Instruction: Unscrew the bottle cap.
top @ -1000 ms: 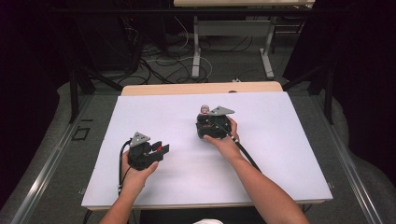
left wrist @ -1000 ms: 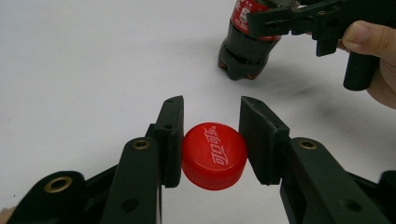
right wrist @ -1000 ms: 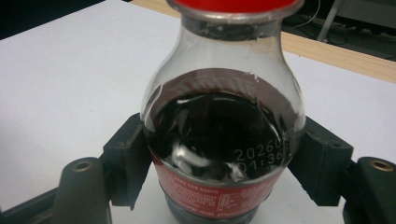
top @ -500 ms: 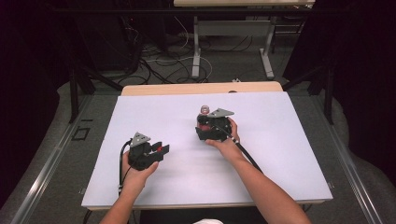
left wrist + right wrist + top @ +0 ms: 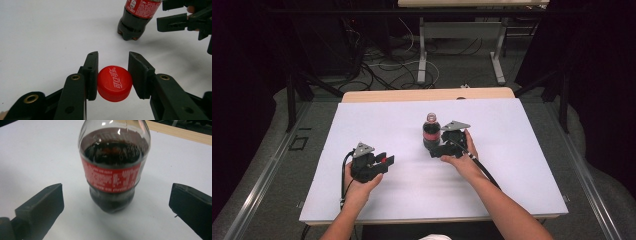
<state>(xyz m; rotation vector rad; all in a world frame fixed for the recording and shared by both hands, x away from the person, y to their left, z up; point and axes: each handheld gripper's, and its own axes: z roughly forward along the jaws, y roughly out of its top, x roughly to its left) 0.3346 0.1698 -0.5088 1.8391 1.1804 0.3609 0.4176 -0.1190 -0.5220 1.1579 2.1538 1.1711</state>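
Observation:
A small cola bottle [image 5: 430, 132] with a red label stands upright on the white table top [image 5: 512, 165]. My right gripper [image 5: 438, 143] is just to its right. Its jaws have just been opening and now stand wide open on either side of the bottle [image 5: 113, 177] without touching it. My left gripper [image 5: 383, 161] rests at the front left, shut on a red bottle cap [image 5: 114, 83] pinched between its pads. From the left gripper view the bottle [image 5: 135, 20] stands farther off, with the right gripper's fingers [image 5: 172, 23] beside it.
The white top leaves free room on all sides of the bottle. A wooden edge [image 5: 427, 95] runs along the back. Beyond it are table legs [image 5: 422, 55] and cables [image 5: 382, 65] on a dark floor.
The right gripper has let go of the bottle and drawn back a little to the right. The bottle stays upright in place. The left gripper and cap have not moved.

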